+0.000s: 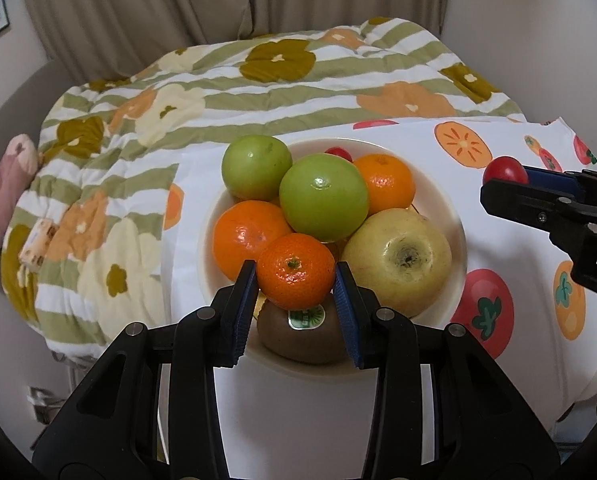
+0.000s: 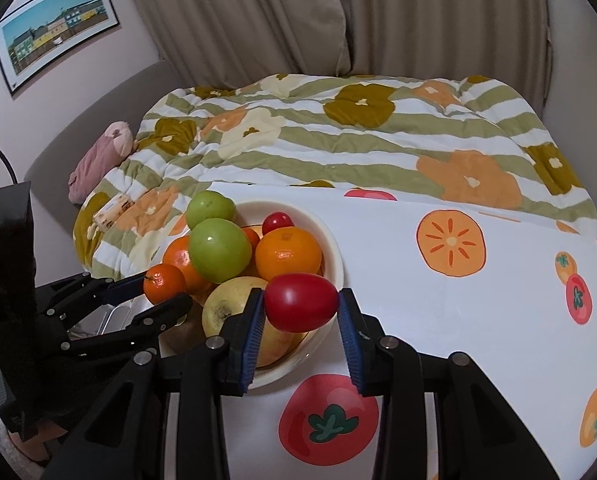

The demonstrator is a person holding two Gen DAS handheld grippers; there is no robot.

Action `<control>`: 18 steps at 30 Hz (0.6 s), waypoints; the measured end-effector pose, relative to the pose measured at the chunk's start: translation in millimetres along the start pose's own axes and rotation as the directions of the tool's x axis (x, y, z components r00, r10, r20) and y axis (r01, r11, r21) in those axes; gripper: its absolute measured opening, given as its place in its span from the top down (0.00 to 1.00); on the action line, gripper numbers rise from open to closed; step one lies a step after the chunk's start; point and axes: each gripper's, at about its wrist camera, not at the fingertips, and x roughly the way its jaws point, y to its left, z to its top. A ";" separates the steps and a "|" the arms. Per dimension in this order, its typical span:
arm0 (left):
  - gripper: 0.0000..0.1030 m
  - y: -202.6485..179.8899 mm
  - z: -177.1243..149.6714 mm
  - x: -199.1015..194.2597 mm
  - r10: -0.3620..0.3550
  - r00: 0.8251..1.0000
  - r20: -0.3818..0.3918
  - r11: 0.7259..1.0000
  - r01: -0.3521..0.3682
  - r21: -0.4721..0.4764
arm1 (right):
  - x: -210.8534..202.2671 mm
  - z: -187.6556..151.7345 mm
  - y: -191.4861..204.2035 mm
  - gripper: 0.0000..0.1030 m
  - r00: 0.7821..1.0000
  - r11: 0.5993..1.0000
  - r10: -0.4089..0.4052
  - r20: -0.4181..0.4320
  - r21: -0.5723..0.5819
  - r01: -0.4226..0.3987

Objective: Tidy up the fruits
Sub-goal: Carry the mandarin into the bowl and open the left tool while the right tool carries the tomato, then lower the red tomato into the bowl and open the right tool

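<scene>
A cream bowl (image 1: 450, 216) on a white fruit-print cloth (image 1: 298, 420) holds two green apples (image 1: 324, 196), oranges (image 1: 246, 238), a yellow apple (image 1: 398, 260), a kiwi (image 1: 302, 336) and a small red tomato (image 1: 338, 153). My left gripper (image 1: 296, 280) is shut on a small mandarin (image 1: 295, 271) just above the kiwi at the bowl's near rim. My right gripper (image 2: 301, 302) is shut on a red tomato (image 2: 300, 301), held above the bowl's right rim (image 2: 334, 248). In the left wrist view the right gripper (image 1: 506, 180) is right of the bowl.
A striped flower-print quilt (image 2: 338, 136) lies behind and left of the bowl, with a pink cloth bundle (image 2: 98, 160) and a small packet (image 2: 112, 209) at its left. Beige curtains (image 2: 338, 12) hang behind. The fruit-print cloth (image 2: 478, 312) stretches to the right.
</scene>
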 end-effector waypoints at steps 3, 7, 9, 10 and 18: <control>0.25 0.7 0.4 -3.0 -0.002 1.000 0.011 1.000 0.002 0.019 | -0.5 -1.9 -1.0 0.67 1.000 1.000 -0.010 0.003 0.022 0.010; 0.00 7.9 1.1 -18.4 -0.026 0.996 0.086 1.000 0.025 0.016 | -1.1 -4.1 -2.6 0.67 1.000 0.999 -0.025 0.006 0.043 0.025; 0.00 10.4 2.0 -19.3 -0.020 0.997 0.080 1.000 0.018 0.020 | -1.2 -4.3 -2.5 0.67 1.000 0.998 -0.030 0.005 0.046 0.029; 0.00 11.7 1.8 -19.5 -0.014 0.997 0.078 1.000 0.012 0.021 | -1.0 -4.2 -2.0 0.67 0.999 0.998 -0.032 0.005 0.047 0.031; 0.00 33.5 -6.0 -31.8 0.011 0.997 0.077 1.000 -0.010 -0.004 | 11.1 10.0 2.8 0.67 0.999 1.000 -0.004 -0.045 0.019 0.005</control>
